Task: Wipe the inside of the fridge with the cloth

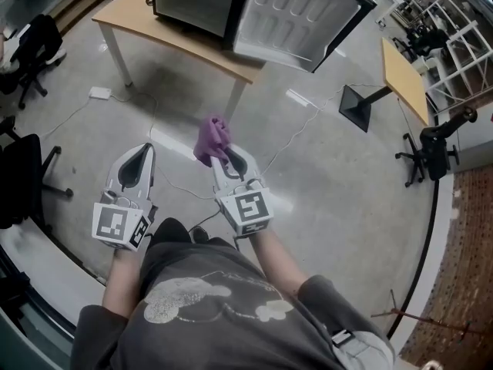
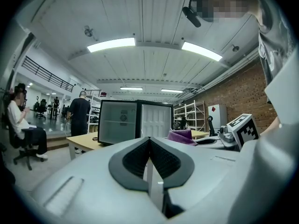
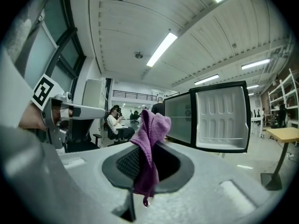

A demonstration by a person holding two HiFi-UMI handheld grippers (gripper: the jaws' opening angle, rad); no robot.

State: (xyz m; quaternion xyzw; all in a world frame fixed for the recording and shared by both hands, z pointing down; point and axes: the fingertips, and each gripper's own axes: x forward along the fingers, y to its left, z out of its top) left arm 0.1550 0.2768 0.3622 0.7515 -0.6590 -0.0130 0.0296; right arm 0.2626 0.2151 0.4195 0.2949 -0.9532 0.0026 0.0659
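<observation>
Bunching above the tips of the right gripper (image 1: pixel 225 156), a purple cloth (image 1: pixel 212 139) is being held fast between its two jaws. The upper folds are standing clear of them, and in the right gripper view a short tail is hanging down on the near side. The cloth is being carried in the air over the grey floor (image 1: pixel 339 183), well apart from the fridge (image 1: pixel 196 2) and pointed toward it.

The fridge is sitting on a wooden table (image 1: pixel 173 41) ahead with its door (image 1: pixel 300 18) swung wide, showing a white moulded inner face. Its pale interior is showing a single shelf in the left gripper view.

Just beside the right gripper, the left gripper (image 1: pixel 142 153) is pointing the same way. Its jaws are pressing together along one line with nothing between them. A person in a grey shirt (image 1: pixel 216 307) is gripping both tools, with forearms reaching down into the head view.

Black office chairs (image 1: pixel 31 48) are standing at the left, and cables are trailing across the floor from a white power strip (image 1: pixel 100 92). A second wooden table (image 1: pixel 404 79) is standing at the right. In the left gripper view, a person in dark clothes (image 2: pixel 79 115) is standing by the fridge table, and another person (image 2: pixel 22 122) is sitting nearby.
</observation>
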